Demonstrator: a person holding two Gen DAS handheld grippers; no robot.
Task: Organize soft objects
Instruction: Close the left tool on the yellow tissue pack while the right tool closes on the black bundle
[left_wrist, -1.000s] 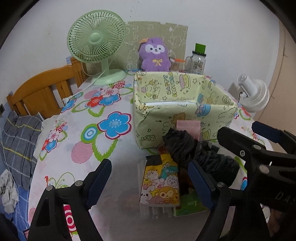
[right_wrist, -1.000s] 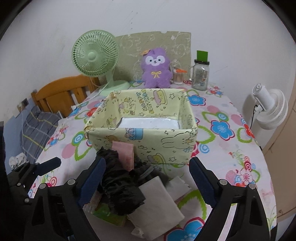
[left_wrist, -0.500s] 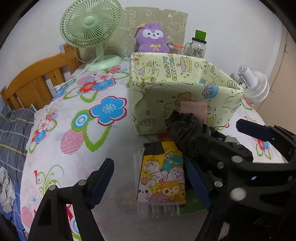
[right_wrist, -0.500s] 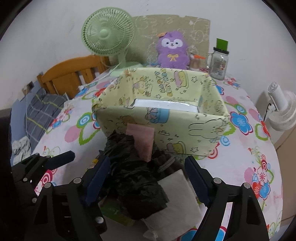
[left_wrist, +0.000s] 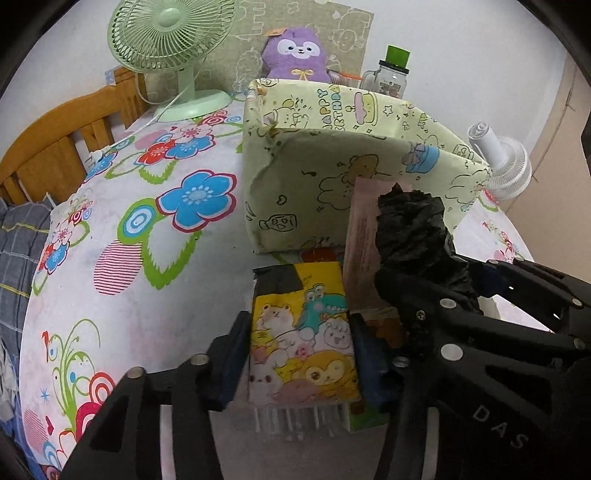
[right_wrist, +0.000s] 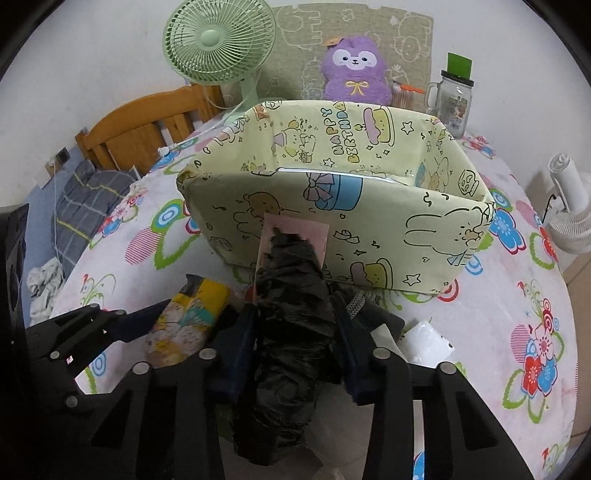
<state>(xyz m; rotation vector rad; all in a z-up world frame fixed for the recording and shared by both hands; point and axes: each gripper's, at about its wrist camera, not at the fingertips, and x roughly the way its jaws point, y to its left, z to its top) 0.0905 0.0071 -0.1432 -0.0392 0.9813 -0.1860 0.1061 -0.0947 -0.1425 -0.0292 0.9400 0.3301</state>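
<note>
step: both grippers at the grab stage on the pile in front of the box, nothing lifted clear as far as I can judge
right gripper (right_wrist: 295, 350): clamped on the black crumpled bundle (right_wrist: 291, 314), pads squeezing both sides, lower centre of right wrist view
left gripper (left_wrist: 299, 354): jaws closing around the cartoon-print pack (left_wrist: 303, 339); pads hug both edges and look to be touching, lower centre of left wrist view
black bundle location: on top of the pile, just in front of the box's near wall; a pink slip (right_wrist: 295, 232) stands right behind it against the wall
cartoon pack location: flat on the table, left of the bundle, just short of the box
box (right_wrist: 369, 229): pale green gift-wrapped, open top, mid frame; inside mostly hidden from here
other pile items: white soft pack (right_wrist: 428, 343) lower right of right wrist view, apart from both claws
tablecloth (left_wrist: 129, 295): floral, under everything
background: green fan (right_wrist: 219, 37) upper left, purple plush (right_wrist: 354, 70) top centre, jar (right_wrist: 452, 99) upper right
next move: lift both items over the near wall and release inside; needs height to clear the rim, and the loose bundle may sag or drag the pink slip along
risk: the two grippers sit close together, could knock each other on the lift
</note>
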